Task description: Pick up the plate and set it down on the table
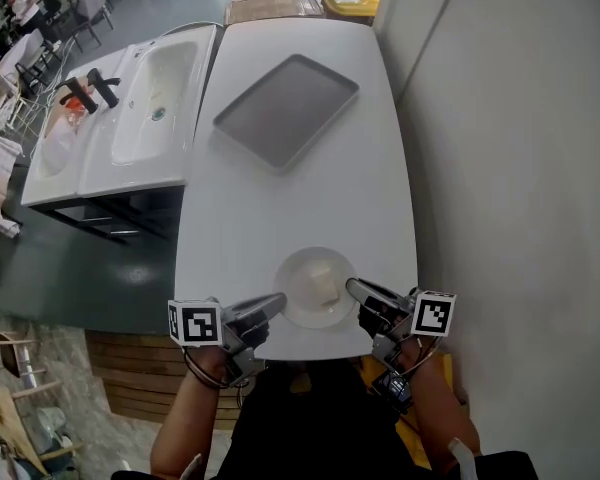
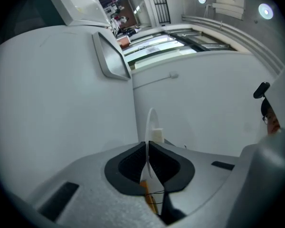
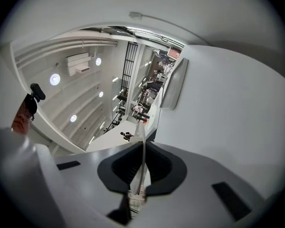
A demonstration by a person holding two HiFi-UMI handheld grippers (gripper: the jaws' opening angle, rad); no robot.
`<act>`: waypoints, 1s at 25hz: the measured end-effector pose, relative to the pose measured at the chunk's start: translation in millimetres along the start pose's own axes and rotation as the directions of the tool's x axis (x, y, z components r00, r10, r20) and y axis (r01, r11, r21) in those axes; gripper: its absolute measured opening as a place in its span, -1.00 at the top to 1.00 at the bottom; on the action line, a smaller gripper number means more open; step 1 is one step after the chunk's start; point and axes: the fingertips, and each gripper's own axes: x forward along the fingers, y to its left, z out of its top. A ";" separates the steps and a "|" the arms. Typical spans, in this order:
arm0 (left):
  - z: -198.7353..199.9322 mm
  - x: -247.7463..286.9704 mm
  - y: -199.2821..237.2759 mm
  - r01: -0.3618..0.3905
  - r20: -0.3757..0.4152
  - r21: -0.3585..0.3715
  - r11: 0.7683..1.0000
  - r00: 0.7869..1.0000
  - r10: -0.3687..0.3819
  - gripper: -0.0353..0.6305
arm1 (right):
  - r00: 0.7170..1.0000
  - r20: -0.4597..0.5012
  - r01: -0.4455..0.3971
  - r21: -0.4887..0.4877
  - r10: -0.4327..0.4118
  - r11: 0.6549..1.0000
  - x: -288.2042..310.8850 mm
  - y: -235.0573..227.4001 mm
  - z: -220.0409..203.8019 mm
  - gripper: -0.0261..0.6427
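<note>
Plate (image 1: 300, 273) gripped by left claw (image 1: 278, 300) and right claw (image 1: 352, 288).

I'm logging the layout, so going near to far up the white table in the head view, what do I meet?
Round white plate carrying a pale block → grey rectangular tray → yellow bin beyond the far end of the table.
</note>
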 end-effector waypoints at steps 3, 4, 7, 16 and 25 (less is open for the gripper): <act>12.9 15.4 17.7 -0.071 -0.002 0.030 0.997 0.997 0.071 0.84 | 1.000 -0.017 0.016 0.028 -0.016 0.999 8.8 -24.0 13.8 0.88; 18.0 19.8 24.8 -0.098 -0.007 0.050 0.994 0.995 0.098 0.84 | 1.000 -0.022 0.023 0.037 -0.022 0.999 13.3 -32.4 18.0 0.88; 32.8 31.4 46.5 -0.171 -0.020 0.101 0.980 0.985 0.174 0.81 | 0.998 -0.035 0.046 0.062 -0.044 0.997 26.8 -56.8 29.1 0.88; 55.0 56.5 100.5 -0.338 -0.059 0.224 0.914 0.932 0.359 0.73 | 0.985 -0.085 0.155 0.090 -0.148 0.984 51.6 -110.1 44.1 0.88; 49.4 62.0 133.2 -0.427 -0.113 0.331 0.841 0.867 0.485 0.66 | 0.956 -0.164 0.252 0.042 -0.242 0.967 62.9 -138.1 36.2 0.88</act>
